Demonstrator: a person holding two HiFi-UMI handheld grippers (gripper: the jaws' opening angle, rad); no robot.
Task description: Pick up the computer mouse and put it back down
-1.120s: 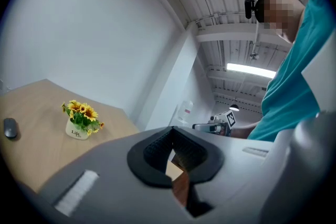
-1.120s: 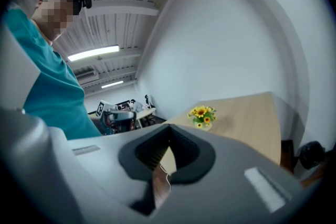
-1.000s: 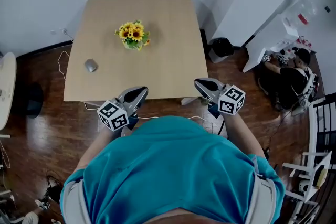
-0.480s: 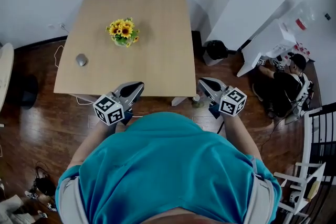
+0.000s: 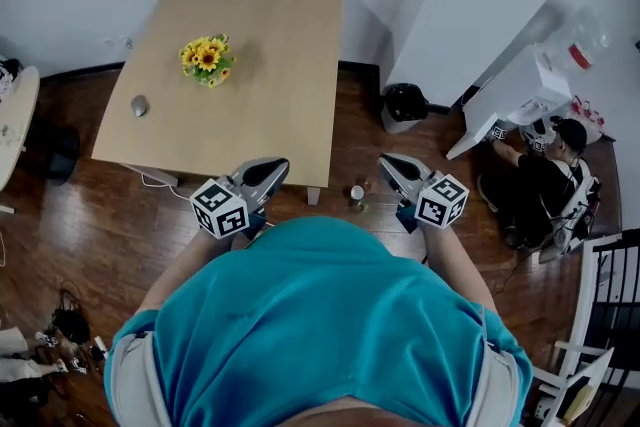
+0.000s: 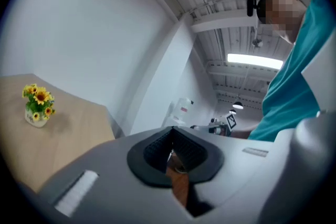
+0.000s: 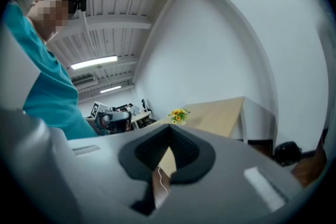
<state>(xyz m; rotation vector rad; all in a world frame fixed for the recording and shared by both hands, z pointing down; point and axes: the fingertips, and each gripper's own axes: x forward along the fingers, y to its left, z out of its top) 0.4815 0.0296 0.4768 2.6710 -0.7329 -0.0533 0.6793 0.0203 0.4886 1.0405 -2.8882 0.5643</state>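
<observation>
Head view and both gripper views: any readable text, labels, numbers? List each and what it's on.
No readable text in any view.
Left gripper's marker cube: square code pattern, no letters.
Right gripper's marker cube: same.
Red label on a pale container, far right of head view: too small to read.

Tiny mouse (image 5: 139,105), details indistinct

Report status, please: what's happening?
Left tool, right tool shut, empty, short of table. Computer mouse untouched near table's left edge. Sunflowers stand apart from it.
</observation>
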